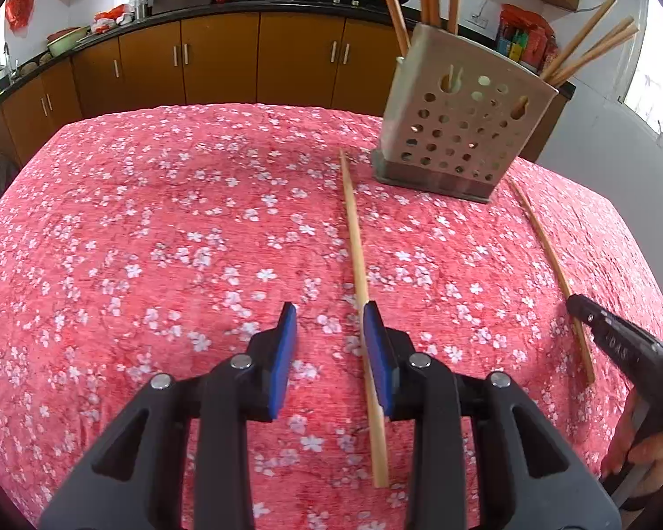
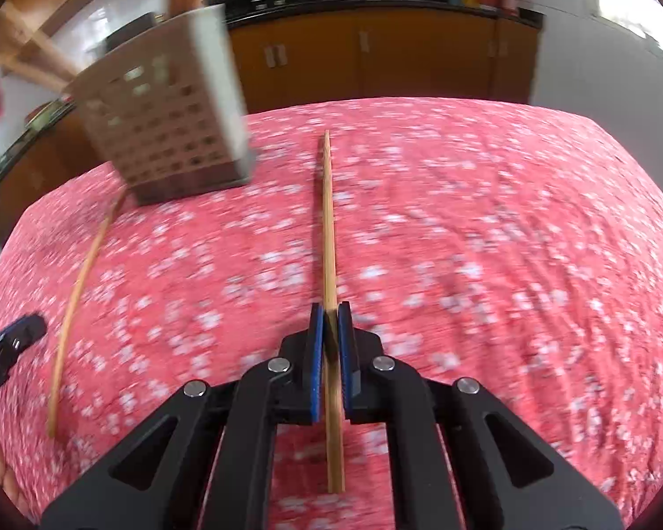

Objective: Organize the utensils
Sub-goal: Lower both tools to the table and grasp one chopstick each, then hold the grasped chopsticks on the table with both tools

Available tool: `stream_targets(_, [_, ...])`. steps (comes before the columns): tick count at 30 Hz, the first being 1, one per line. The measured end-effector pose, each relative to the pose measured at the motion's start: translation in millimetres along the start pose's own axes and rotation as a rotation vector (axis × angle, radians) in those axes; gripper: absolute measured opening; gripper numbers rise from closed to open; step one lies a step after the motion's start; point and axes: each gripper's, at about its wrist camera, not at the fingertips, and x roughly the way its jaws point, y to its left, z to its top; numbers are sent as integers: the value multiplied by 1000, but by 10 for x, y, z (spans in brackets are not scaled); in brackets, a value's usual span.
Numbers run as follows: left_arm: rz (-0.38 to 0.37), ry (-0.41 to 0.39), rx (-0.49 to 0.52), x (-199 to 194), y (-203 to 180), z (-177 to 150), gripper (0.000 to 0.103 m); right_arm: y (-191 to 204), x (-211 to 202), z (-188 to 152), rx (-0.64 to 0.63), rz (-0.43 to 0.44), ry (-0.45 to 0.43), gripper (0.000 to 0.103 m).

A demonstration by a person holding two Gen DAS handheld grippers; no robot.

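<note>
A perforated metal utensil holder (image 1: 466, 132) with several wooden chopsticks in it stands at the far right of the pink flowered tablecloth (image 1: 154, 243). My left gripper (image 1: 331, 331) is open above a loose chopstick (image 1: 356, 238), which passes under the right finger. A second chopstick (image 1: 548, 256) lies to the right, with the right gripper (image 1: 614, 335) on its near part. In the right wrist view my right gripper (image 2: 330, 318) is shut on that chopstick (image 2: 328, 221). The holder (image 2: 163, 119) stands at the far left there, the other chopstick (image 2: 77, 291) at the left.
Brown kitchen cabinets (image 1: 221, 57) with a dark counter, woks and bottles run behind the table. The left gripper's finger (image 2: 9, 340) shows at the left edge of the right wrist view. The right wrist view is motion-blurred.
</note>
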Motion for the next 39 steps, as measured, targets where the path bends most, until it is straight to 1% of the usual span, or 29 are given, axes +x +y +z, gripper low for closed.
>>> stream_targets(3, [-14,7,4,34,-44,-3,32,-109,-2,24,22,-14,2,8])
stream_targets(6, [-26,9,17,70,-114,-11,32,-128,-9,19,16,-16,-1,8])
stream_targets(10, [-8,26,34,163,-180,-32,31,-147,-27,9,10,-16,-3,8])
stream_targets(11, [7,36,35,203,-190,-41,28,-136,-30,3,9,-16,-3,8])
stream_targets(12, [29,28,39,217,-190,-47,20,-141,-34,3,7,-15,-2,8])
stream_targets(13, [48,25,47,228,-195,-46,17,-85,-13,5,6,-15,-2,8])
stream_targets(14, [61,22,50,241,-179,-30,11,-50,4,-4,4,-14,-1,8])
stream_targets(15, [63,24,42,251,-150,-12,9,-34,15,1,2,-13,-1,8])
stream_targets(17, [70,20,11,272,-30,45,8,-29,27,13,-2,-11,-1,8])
stream_targets(21, [132,7,-47,318,294,146,8,-40,44,28,-2,-15,-8,8])
stream_targets(24, [142,-3,-42,334,430,173,9,-45,63,48,-16,-26,-15,8])
stream_targets(28, [147,-20,-19,340,438,158,10,-30,86,75,-22,-31,-13,8])
stream_targets(34, [125,-21,-42,346,455,173,11,-27,105,82,-23,-32,-13,8])
stream_targets(39, [123,-21,-43,324,467,172,12,-47,99,65,-21,-28,-14,8])
